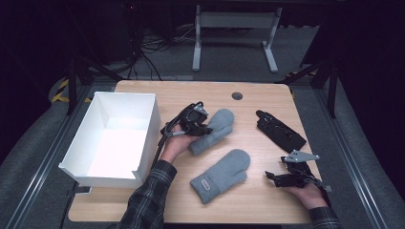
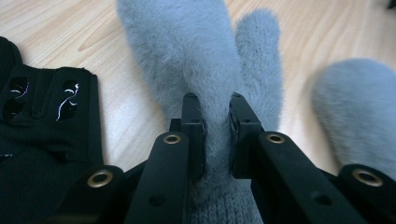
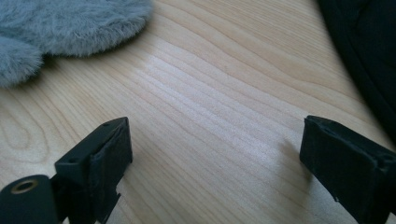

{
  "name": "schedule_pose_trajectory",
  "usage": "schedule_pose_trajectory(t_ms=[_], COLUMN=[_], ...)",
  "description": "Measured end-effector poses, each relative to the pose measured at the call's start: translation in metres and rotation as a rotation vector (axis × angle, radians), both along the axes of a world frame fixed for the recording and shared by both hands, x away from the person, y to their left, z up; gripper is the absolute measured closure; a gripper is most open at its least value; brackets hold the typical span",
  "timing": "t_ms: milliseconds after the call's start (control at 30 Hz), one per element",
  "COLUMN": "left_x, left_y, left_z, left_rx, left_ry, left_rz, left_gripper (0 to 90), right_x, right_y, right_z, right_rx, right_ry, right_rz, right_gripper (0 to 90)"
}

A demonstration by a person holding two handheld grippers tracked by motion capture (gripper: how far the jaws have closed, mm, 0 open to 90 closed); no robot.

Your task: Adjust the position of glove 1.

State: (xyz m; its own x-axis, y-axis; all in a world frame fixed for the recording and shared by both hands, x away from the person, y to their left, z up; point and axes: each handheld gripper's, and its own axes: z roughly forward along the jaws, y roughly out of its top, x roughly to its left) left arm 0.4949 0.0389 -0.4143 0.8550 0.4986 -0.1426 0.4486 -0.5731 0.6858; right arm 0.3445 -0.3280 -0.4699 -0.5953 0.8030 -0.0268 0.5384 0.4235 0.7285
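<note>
Two fluffy grey mittens lie on the wooden table [image 1: 258,200]. My left gripper [image 1: 203,125] is shut on the far mitten [image 1: 217,125] near its cuff. In the left gripper view the black jaws pinch the fur of that mitten [image 2: 187,51] between them, at the left gripper [image 2: 215,100]. The near mitten [image 1: 222,174] lies flat in the middle and appears at the right as the near mitten [image 2: 359,107]. My right gripper [image 1: 274,175] rests low at the right, its jaws wide open over bare wood, seen as the right gripper [image 3: 215,140] with nothing between the pads.
A white open box [image 1: 102,174] stands at the table's left. A black glove [image 1: 281,130] lies at the right rear, also seen as the black glove [image 2: 42,121]. More black fabric [image 3: 364,46] lies beside the right hand. A round grommet [image 1: 237,95] marks the far edge.
</note>
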Motion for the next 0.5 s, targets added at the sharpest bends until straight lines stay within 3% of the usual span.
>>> schedule_pose_trajectory(t_ms=[500], left_x=[-0.047], left_y=[0.008], left_z=[0.028], left_rx=[-0.025], left_ry=[0.058], left_rz=[-0.030], left_gripper=[80.3], right_x=[0.000], right_y=[0.000], right_z=[0.000], right_rx=[0.000], right_ry=[0.000], right_rz=[0.000], right_gripper=[9.7])
